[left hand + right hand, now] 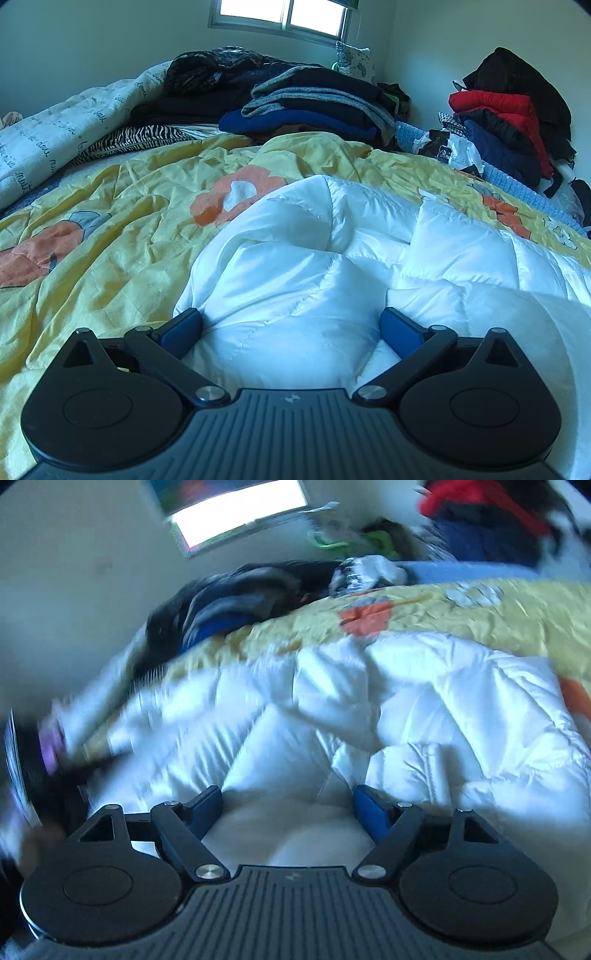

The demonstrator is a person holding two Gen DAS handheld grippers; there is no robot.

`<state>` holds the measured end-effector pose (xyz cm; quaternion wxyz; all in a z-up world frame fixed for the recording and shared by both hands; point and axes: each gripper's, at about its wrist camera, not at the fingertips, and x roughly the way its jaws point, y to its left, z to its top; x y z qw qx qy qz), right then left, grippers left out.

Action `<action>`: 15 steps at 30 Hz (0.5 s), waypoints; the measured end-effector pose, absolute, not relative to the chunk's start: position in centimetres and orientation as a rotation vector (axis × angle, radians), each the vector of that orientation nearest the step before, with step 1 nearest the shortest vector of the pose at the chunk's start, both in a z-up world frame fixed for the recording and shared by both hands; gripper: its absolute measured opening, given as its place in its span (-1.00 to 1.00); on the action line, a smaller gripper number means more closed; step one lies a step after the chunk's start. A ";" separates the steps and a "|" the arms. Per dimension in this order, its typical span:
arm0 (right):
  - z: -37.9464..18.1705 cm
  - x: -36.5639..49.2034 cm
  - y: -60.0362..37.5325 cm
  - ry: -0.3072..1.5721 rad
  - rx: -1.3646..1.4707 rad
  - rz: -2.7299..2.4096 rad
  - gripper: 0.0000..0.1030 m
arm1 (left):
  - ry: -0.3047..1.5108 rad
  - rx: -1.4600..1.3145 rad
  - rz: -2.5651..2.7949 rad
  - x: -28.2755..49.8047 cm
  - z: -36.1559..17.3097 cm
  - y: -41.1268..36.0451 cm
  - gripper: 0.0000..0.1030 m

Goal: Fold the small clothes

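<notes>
On the left of the bed lay a white blanket [44, 136] printed with cursive script; "nuit" seemed legible, the rest too small to read. The yellow floral bedspread [110, 236] ran across the bed, with a stack of folded dark clothes [314, 103] behind it and a heap of jackets [509, 122] far right.

The white quilted jacket [295, 266] lay crumpled on the bedspread, in front of both grippers. The left gripper [291, 332] had its fingers spread wide, puffy fabric bulging between them, though whether the pads pressed on it could not be told. The right gripper [288, 812] stood open over the jacket, gripping nothing.

The jacket looked light, soft, springy and slippery; a pinch at a stitched seam or hem would probably hold best.
</notes>
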<state>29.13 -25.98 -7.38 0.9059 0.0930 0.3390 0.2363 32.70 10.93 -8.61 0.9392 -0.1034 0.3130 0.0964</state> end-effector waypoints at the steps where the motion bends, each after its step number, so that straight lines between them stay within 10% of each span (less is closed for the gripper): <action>1: -7.7 28.7 -25.7 0.688 0.143 0.495 0.52 | 0.640 -0.210 0.196 32.7 -8.6 11.0 1.00; 15: -5.4 24.0 -25.7 0.653 0.088 0.474 0.59 | 0.561 -0.174 0.232 30.2 -7.1 10.6 1.00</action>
